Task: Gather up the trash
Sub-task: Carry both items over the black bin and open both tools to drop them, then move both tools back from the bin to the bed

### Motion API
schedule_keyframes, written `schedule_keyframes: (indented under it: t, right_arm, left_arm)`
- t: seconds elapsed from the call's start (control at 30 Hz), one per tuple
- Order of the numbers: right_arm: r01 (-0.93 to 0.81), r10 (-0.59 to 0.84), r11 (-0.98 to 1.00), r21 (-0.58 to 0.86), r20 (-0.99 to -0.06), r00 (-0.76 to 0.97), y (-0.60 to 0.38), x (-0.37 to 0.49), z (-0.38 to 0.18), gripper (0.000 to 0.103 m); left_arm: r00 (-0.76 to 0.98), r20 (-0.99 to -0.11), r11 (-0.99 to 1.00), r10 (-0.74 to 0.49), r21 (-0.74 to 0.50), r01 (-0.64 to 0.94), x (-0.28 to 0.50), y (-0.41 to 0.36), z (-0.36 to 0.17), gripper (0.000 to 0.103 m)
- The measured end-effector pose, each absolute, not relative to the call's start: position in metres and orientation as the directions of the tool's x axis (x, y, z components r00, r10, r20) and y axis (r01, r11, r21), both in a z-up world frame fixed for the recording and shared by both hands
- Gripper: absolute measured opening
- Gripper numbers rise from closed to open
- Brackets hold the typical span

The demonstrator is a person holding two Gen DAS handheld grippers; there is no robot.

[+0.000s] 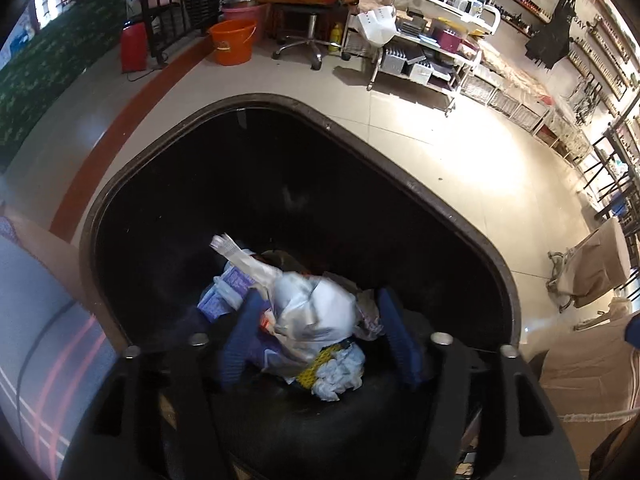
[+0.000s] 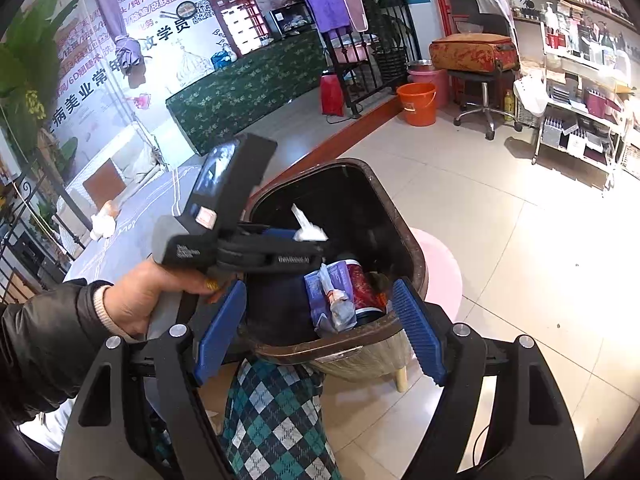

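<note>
A dark brown trash bin [image 1: 404, 168] fills the left wrist view. My left gripper [image 1: 320, 334] points down into it, jaws open. A crumpled silver-white wrapper [image 1: 312, 312] lies loosely between its blue pads [image 1: 400, 340], above a purple box [image 1: 224, 296] and white tissue [image 1: 340, 376]. In the right wrist view a hand [image 2: 148, 296] holds the left gripper [image 2: 296, 246] over the bin [image 2: 404, 220], with a white scrap [image 2: 308, 232] at its tip. My right gripper [image 2: 320, 332] hangs open and empty at the bin's near rim. A red can [image 2: 364, 288] lies inside.
A pink stool [image 2: 440, 272] stands behind the bin. Crumpled tissues [image 2: 102, 220] lie on the grey bedspread at left. An orange bucket [image 2: 418, 102], a swivel stool with a suitcase [image 2: 476, 58] and a white shelf cart [image 2: 580, 128] stand across the tiled floor.
</note>
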State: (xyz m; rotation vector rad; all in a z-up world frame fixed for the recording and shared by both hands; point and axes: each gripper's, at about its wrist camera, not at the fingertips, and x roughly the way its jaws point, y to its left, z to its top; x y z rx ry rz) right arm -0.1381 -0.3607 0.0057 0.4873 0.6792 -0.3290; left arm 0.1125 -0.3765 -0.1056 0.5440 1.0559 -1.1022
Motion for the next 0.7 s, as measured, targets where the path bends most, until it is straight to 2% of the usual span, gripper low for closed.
schedule_keyframes:
  t: [0.17, 0.33, 0.57, 0.7]
  right_arm:
    - [0.444, -0.143, 0.833, 0.33, -0.646, 0.75, -0.36, -0.143, 0.011, 0.08]
    - [0.446, -0.152, 0.824, 0.35, -0.622, 0.768, -0.361, -0.146, 0.017, 0.086]
    - [0.436, -0.133, 0.816, 0.38, -0.611, 0.78, -0.361, -0.14, 0.017, 0.087]
    - [0.416, -0.113, 0.827, 0.378, -0.613, 0.782, -0.354, -0.13, 0.018, 0.087]
  left_arm:
    - [0.076, -0.886, 0.411, -0.457, -0.135, 0.901, 0.118, -0.366, -0.101, 0.09]
    - [0.069, -0.88, 0.442, -0.471, -0.168, 0.881, 0.127, -0.355, -0.092, 0.093]
    - [0.074, -0.84, 0.504, -0.537, -0.249, 0.827, 0.138, -0.322, -0.074, 0.095]
    - [0.121, -0.823, 0.537, -0.555, -0.243, 0.808, 0.145, -0.291, -0.061, 0.095]
